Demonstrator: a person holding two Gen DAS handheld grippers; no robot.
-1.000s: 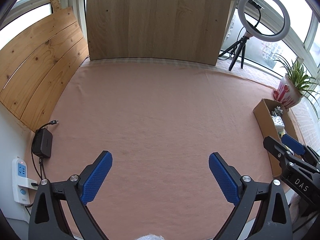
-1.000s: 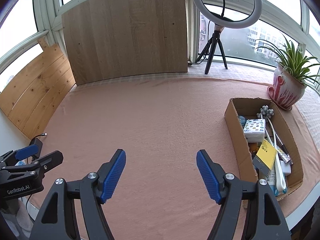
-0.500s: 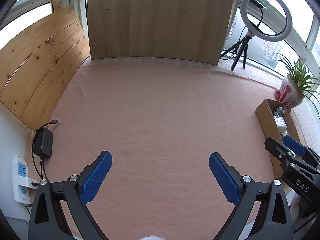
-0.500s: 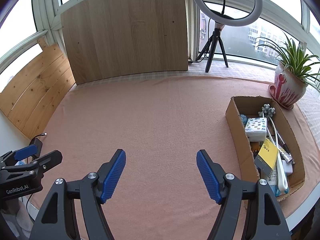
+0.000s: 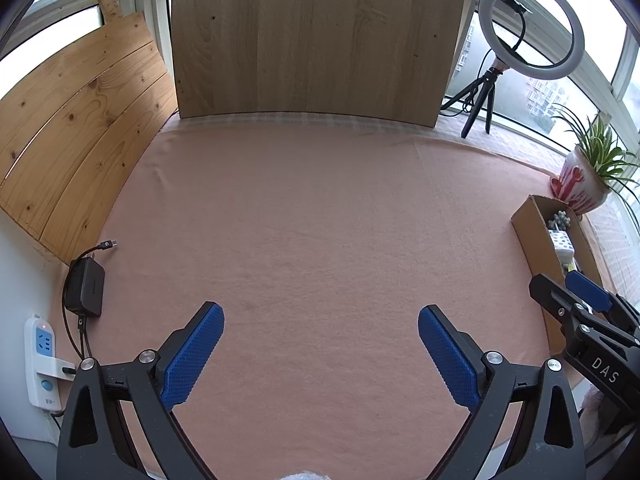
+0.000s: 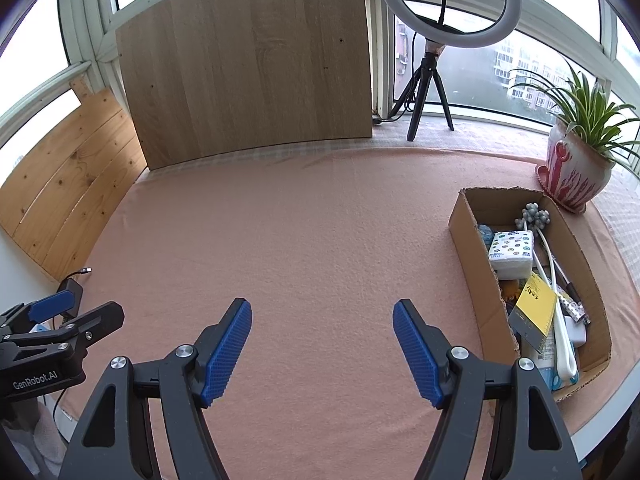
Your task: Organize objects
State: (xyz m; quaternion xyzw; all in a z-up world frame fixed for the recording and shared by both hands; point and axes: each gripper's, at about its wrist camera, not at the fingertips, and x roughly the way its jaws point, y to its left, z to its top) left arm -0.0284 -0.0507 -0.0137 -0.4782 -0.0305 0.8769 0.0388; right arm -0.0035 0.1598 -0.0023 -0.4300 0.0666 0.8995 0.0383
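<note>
In the left wrist view the box [image 5: 538, 240] shows only its near wall and a strip of contents; the right gripper [image 5: 576, 300] covers its near end. In the right wrist view the items under the yellow card [image 6: 536, 312] are piled and hard to tell apart. The power strip [image 5: 40, 360] label is too small to read.

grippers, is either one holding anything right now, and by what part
Nothing is held. The left gripper and right gripper are both open over bare cloth.

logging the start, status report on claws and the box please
Left claw open, empty. Right claw open, empty. Cardboard box full of items, untouched. Nothing in the way.
</note>
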